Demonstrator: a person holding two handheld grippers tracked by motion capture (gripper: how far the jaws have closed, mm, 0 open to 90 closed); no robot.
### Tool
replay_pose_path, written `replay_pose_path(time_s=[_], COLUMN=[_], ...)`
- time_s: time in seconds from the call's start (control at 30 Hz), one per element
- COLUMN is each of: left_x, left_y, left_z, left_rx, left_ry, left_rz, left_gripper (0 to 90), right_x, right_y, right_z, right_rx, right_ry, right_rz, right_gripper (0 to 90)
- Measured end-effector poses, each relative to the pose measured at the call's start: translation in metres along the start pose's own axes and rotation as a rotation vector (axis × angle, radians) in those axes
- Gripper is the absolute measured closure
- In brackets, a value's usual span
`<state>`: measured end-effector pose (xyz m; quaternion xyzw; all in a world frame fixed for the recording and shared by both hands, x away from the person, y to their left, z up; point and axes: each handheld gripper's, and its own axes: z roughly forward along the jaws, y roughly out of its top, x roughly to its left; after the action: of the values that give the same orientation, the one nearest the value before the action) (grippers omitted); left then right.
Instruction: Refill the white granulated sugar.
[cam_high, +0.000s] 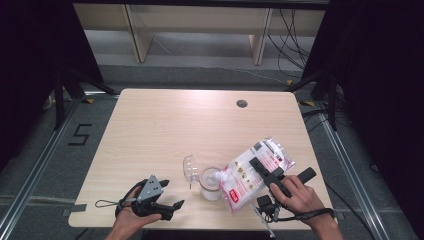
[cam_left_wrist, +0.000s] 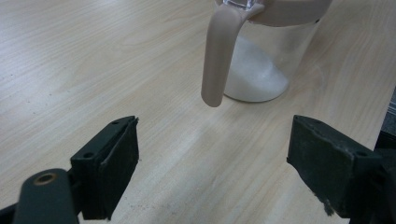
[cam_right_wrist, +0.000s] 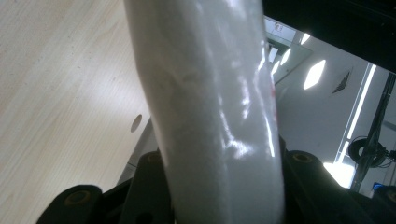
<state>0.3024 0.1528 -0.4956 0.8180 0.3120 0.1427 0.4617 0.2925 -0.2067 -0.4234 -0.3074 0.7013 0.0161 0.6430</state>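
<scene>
A clear jar (cam_high: 210, 184) with a beige handle (cam_left_wrist: 218, 56) stands near the table's front edge, part full of white powder. Its clear lid (cam_high: 189, 169) is flipped open to the left. A plastic bag of white powder (cam_high: 252, 172) hangs tilted above it, its lower corner at the jar's mouth. My right gripper (cam_high: 260, 167) is shut on the bag (cam_right_wrist: 210, 102), which bulges up between its jaws. My left gripper (cam_high: 172, 195) rests low at the front left with its jaws wide open and nothing between them. It (cam_left_wrist: 215, 163) faces the jar (cam_left_wrist: 261, 70) from a short way off.
The wooden table (cam_high: 165, 125) has a round cable hole (cam_high: 242, 103) at the back right. Its front edge runs just below both hands. Dark curtains stand to both sides, and wooden furniture legs and cables are behind the table.
</scene>
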Motion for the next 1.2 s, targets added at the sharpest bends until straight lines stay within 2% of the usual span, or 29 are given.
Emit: replay_pose_path(time_s=[0.33,0.4,0.43,0.7,0.77,1.2], left_x=[-0.0011,0.0000,-0.0002,-0.0004,-0.0003,-0.0003], left_y=[-0.0001,0.0002,0.0002,0.0002,0.0003,0.0002], left_z=[0.0003,-0.0002,-0.0004,-0.0008,-0.0009,-0.0009], left_rx=[-0.001,0.011,0.008,0.006,0.006,0.004], left_ry=[0.004,0.003,0.002,0.004,0.005,0.005], left_rz=[-0.007,0.007,0.005,0.004,0.005,0.005], left_gripper=[16.3,16.3,16.3,16.3,16.3,16.3], right_x=[-0.0016,-0.0015,-0.0026,-0.0027,-0.0021,-0.0033], right_y=[0.0003,0.0003,-0.0002,-0.0003,0.0000,-0.0004], right_z=[-0.0011,-0.0011,-0.0007,-0.0013,-0.0019,-0.0023], right_rx=[-0.003,-0.006,-0.010,-0.005,-0.002,-0.002], right_ry=[0.000,-0.009,-0.011,-0.012,-0.008,-0.006], right_rz=[-0.002,-0.002,-0.018,-0.015,0.003,-0.001], right_gripper=[67.3,67.4,67.4,67.6,67.6,67.9])
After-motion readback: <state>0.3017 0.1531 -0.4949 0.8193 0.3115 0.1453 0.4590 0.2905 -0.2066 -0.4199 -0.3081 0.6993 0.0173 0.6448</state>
